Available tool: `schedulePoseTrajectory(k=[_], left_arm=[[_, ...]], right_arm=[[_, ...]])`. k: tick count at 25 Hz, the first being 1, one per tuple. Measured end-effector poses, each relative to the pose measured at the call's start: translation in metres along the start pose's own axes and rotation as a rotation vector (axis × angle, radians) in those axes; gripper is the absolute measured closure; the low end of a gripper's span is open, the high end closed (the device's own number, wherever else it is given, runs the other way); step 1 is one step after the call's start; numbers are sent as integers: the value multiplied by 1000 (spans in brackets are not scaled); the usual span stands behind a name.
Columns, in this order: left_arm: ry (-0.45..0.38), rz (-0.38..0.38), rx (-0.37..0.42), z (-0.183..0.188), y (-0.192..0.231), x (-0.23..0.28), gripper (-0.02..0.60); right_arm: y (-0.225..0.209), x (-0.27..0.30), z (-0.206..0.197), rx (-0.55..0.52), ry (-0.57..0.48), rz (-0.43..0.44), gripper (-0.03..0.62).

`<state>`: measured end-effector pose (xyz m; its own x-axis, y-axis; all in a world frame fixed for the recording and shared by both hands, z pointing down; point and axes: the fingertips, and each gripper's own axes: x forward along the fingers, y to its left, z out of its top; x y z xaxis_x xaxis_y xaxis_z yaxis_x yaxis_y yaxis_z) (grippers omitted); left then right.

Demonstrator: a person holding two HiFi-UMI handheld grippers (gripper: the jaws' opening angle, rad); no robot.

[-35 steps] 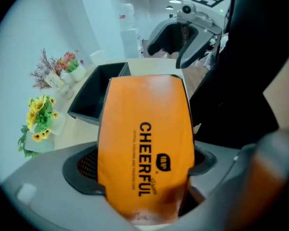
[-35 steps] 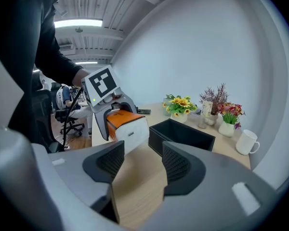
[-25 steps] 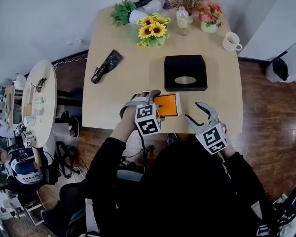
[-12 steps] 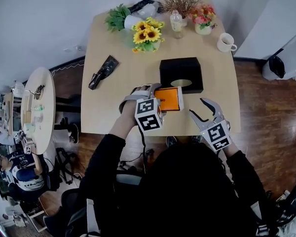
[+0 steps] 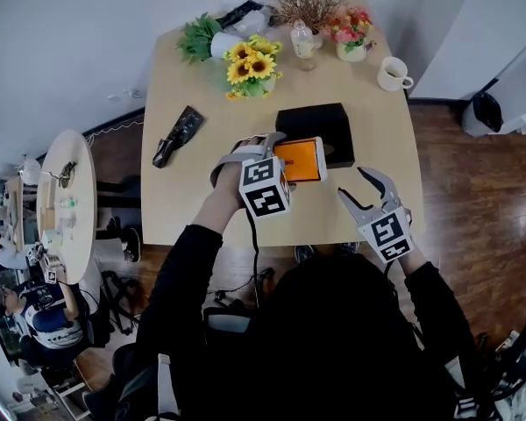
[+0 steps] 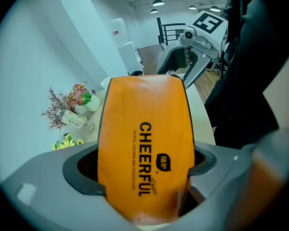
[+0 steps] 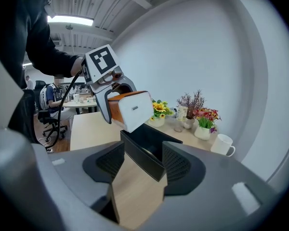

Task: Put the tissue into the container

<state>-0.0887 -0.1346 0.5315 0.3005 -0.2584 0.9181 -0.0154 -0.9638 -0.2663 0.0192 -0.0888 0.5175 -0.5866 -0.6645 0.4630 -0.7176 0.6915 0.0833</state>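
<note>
An orange tissue pack (image 5: 300,159) with a white end is clamped in my left gripper (image 5: 273,158), lifted off the table and overlapping the near edge of the black container (image 5: 314,123). In the left gripper view the pack (image 6: 144,143) stands upright between both pads and fills the gap. The container is a black box with an oval opening, mostly hidden behind the pack in the head view. My right gripper (image 5: 351,185) hovers open and empty to the pack's right, near the table's front edge. In the right gripper view, the container (image 7: 149,150) lies just beyond the open right gripper (image 7: 144,166), with the pack (image 7: 132,107) above it.
Along the table's far edge stand sunflowers (image 5: 250,60), a green plant (image 5: 197,38), a small bottle (image 5: 302,40), a pot of pink flowers (image 5: 349,32) and a white mug (image 5: 390,74). A black object (image 5: 177,134) lies at the left. A round side table (image 5: 66,196) stands further left.
Both grippers have moved away from me toward the black container. The pack, still gripped, now overlaps the container's near edge instead of hanging short of it.
</note>
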Motion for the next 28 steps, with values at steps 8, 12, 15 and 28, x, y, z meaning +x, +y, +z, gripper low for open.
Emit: schedulePoseTrajectory(k=[8,12,15,28], left_arm=[[2,21,5,12,44,6,121],[3,8,26,24,54,12,121],[15,1,43,28,59,19,121],[54,-42,46,37,67,41,121]], right_arm=[[-7,1,-3,14,3,-6,347],[-9,-1,-7,24,8,-11,347],[-11,-3,-12,33,14,-16,347],[-17,-14,-26,73,27,-39,347]])
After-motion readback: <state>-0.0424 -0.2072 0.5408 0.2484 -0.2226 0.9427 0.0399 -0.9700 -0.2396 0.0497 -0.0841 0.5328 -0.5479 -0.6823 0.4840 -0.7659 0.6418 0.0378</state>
